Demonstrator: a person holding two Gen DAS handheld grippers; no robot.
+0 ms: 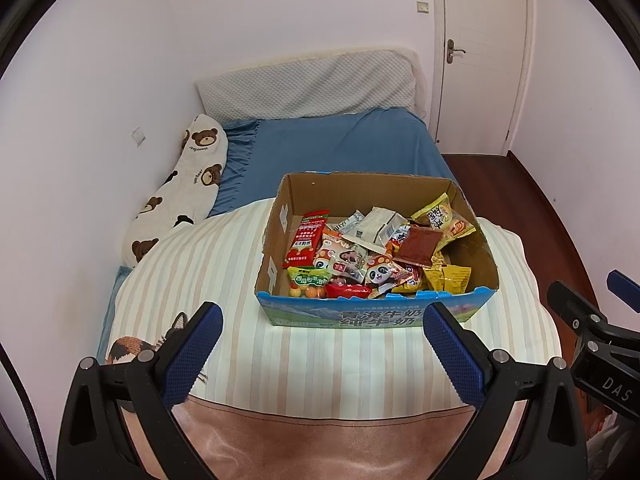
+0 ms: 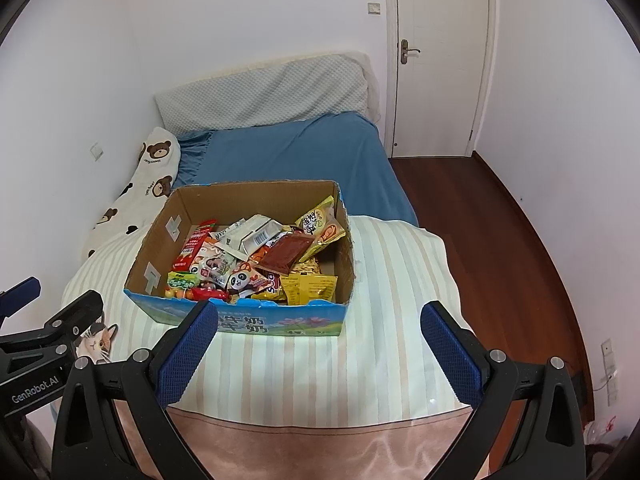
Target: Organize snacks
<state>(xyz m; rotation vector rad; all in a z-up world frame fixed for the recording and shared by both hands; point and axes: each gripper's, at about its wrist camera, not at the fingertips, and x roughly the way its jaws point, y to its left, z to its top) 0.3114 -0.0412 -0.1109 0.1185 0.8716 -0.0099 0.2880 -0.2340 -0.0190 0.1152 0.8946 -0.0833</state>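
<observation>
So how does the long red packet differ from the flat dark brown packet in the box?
The long red packet is narrow, bright red with printed text, and lies along the left side of the cardboard box. The flat dark brown packet is squarer, plain with no visible print, and lies tilted on top of the heap toward the right. Both are sealed snack packs inside the box, and neither is touched by a hand-held gripper.

Snack packets (image 1: 360, 256) fill the box (image 1: 372, 316) on the quilt (image 1: 224, 264), pillow (image 1: 308, 84) seemingly behind.
</observation>
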